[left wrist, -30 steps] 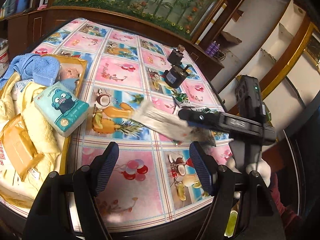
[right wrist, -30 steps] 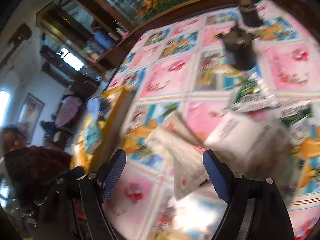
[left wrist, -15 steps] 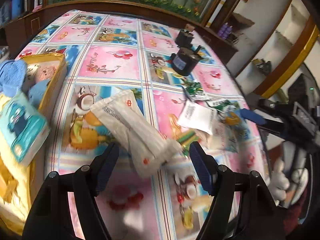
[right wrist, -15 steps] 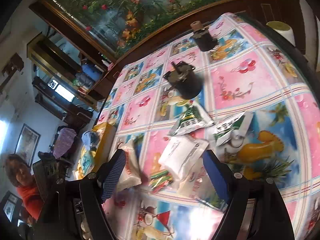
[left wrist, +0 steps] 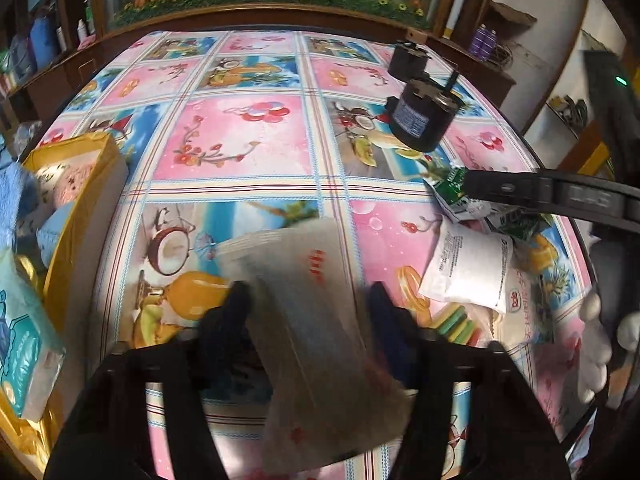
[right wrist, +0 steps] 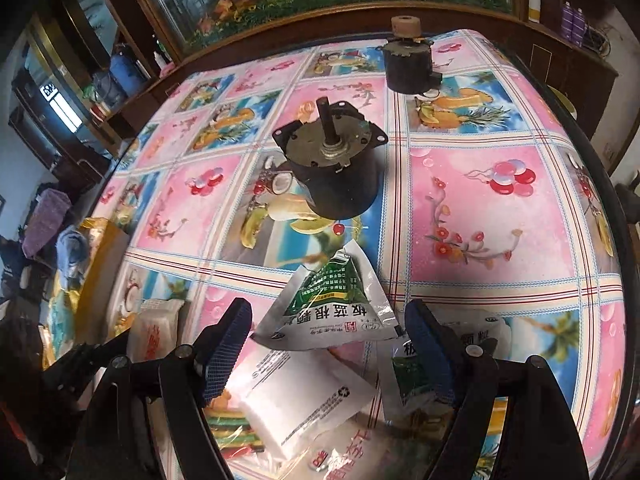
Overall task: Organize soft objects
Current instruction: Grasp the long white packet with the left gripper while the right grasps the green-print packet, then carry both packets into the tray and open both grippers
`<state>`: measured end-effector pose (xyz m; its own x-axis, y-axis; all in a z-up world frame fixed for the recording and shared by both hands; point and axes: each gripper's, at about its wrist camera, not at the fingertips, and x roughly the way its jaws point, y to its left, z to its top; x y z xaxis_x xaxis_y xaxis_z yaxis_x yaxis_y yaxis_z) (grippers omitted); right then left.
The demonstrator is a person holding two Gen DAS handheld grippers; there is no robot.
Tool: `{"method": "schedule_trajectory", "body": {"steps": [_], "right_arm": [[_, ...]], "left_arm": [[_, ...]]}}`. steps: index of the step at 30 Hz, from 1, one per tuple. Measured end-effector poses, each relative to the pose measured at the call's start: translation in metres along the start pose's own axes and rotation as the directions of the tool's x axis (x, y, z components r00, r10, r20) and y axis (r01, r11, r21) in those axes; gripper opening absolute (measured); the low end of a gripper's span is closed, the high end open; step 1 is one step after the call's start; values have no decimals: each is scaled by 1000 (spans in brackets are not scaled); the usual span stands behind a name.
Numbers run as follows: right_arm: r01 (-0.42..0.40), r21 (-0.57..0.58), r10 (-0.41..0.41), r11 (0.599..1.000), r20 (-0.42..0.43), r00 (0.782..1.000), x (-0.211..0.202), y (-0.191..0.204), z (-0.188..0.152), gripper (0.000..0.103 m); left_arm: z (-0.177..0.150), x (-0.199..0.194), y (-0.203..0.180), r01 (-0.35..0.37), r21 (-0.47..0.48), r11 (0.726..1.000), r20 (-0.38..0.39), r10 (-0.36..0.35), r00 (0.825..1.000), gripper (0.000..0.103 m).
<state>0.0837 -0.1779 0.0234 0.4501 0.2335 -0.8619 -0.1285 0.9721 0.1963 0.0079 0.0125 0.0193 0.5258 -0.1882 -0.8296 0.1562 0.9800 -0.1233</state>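
We've got the left gripper sitting around a long white plastic-wrapped tissue pack w/ red print, which lies on the pink-and-blue fruit-print tablecloth between the two fingers; that shot is blurry, so we can't tell if the pads are actually touching the pack or just flanking it. Off to the left edge there's a yellow cardboard box w/ a blue towel and a teal cartoon tissue pack in it. The right gripper hovers w/ jaws spread wide over the pile of soft packets near the table's right side: a green-and-white triangular sachet sits btw the blue pads, touching neither as far as we can see, and a white square pouch w/ small black text is just below it, overlapping a rainbow-striped packet. Further back, two black cylindrical motors stand upright, the nearer one w/ its shaft up, the farther one close to the table's far edge.
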Motion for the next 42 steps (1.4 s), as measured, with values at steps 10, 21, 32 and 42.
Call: {"method": "schedule_trajectory", "body": {"steps": [10, 21, 32, 42], "right_arm": [[32, -26, -31, 999, 20, 999, 7, 5, -5, 50], [-38, -7, 38, 999, 127, 991, -49, 20, -12, 49], [-261, -202, 289, 944, 125, 949, -88, 132, -33, 49], [-438, -344, 439, 830, -82, 895, -59, 253, -69, 49]], "left_arm": [[-2, -24, 1, 143, -21, 990, 45, -142, 989, 31], [-19, -107, 47, 242, -120, 963, 193, -217, 957, 31], [-70, -158, 188, 10, -389, 921, 229, 86, 970, 31], [-96, -117, 226, -119, -425, 897, 102, 178, 979, 56]]}}
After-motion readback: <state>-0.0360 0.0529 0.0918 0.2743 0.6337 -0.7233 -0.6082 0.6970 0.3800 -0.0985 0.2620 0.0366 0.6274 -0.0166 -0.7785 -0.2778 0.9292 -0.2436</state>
